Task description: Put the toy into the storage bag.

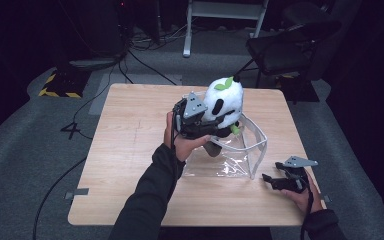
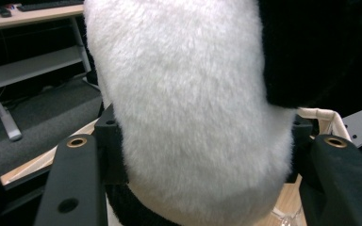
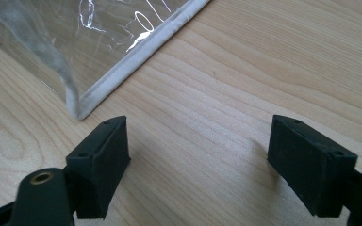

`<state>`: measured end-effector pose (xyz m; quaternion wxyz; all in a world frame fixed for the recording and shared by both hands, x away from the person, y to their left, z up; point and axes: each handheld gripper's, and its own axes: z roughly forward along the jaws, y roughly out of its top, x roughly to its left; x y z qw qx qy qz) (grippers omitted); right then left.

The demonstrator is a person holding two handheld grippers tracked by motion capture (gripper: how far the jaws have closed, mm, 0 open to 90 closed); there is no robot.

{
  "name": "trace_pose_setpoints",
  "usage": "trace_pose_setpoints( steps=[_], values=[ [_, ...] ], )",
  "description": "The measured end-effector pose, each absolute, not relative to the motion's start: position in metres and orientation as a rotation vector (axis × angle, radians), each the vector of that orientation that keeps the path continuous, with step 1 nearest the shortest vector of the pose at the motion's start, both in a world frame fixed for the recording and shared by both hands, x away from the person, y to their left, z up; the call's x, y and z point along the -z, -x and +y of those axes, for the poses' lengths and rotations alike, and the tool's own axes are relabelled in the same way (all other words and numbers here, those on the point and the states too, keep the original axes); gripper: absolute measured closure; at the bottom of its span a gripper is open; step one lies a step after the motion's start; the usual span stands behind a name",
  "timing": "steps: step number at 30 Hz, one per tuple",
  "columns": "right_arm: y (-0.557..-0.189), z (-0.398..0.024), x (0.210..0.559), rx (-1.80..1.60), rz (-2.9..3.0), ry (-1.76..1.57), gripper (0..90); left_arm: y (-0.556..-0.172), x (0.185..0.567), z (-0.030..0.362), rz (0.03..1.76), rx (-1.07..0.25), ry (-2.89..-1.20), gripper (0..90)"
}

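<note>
Panda [image 1: 223, 100] is hanging over the bag's [image 1: 254, 145] open mouth, left gripper [image 1: 215, 126] clamping its body between the jaws. Keep it centred inside the bag's rim while lowering. Right gripper [image 1: 269, 179] is idling beside the bag's near corner, jaws wide, empty; use it to steady the rim.

table [image 1: 130, 165]: light wood, on grey carpet | chair [image 1: 285, 47]: black, beyond far right corner | striped base [image 1: 60, 87]: yellow-black, far left | cables [image 1: 145, 60]: across floor
</note>
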<state>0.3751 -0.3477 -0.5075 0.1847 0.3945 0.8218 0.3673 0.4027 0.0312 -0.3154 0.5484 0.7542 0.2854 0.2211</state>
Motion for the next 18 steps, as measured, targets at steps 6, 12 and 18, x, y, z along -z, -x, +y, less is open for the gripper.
trace_pose_setpoints(
  steps=[6,12,18],
  values=[
    [-0.375,-0.348,0.507,-1.035,2.317,-1.112,21.4,-0.409,0.316,0.027,0.681,-0.525,-1.847,37.9],
    [-0.375,-0.348,0.507,-1.035,2.317,-1.112,21.3,-0.412,0.317,0.022,0.686,-0.522,-1.898,35.9],
    [-0.375,-0.348,0.507,-1.035,2.317,-1.112,21.3,-0.416,0.320,0.015,0.689,-0.505,-1.959,33.0]
  ],
)
